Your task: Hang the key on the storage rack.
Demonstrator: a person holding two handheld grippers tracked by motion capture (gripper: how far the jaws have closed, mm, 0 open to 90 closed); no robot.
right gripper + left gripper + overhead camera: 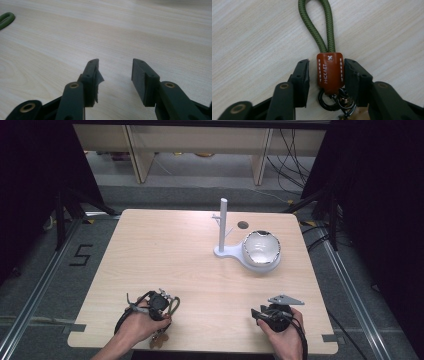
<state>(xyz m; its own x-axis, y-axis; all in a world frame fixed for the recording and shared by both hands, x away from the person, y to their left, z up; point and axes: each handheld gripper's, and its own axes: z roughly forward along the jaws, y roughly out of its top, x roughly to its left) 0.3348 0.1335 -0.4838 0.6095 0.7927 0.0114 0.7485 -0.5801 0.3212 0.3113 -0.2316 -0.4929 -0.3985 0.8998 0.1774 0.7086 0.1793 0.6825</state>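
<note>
Keychain point(329, 72) lies flat on the table point(200, 265) near the front edge, at the person's left. Brown leather tab sits between the left gripper point(325, 72) jaws, green cord loop point(318, 22) runs away from the gripper, metal rings point(332, 100) trail back toward its body.

Left jaws: partly closed around the tab. Right-hand pad looks in contact with the tab edge; a thin gap shows at the left-hand pad. So not a firm clamp yet, tab bracketed rather than held.

Right gripper point(115, 75): jaws apart, nothing between them, bare wood under it.

Risks from here:
- One-sided contact. If the jaws close off-centre, the touching pad pushes the tab sideways and it skids on the smooth wood instead of being pinched.
- Tab is slick leather, tapered toward the rings. A shallow bite could let it slip out on lift.
- Rings and clasp hang loose, likely to swing and snag on a jaw or catch the table.
- Stand point(223, 227) and bowl point(261, 251) are well apart from both hands, no collision risk now.

Hard to read:
- Bottom of the keychain is cut off by the left gripper view's frame, clasp type unclear.
- High view: left hand point(145, 322) covers most of the keychain.
- A dark scrap on the right gripper's left-hand pad, maybe torn lining, cannot tell.
</note>
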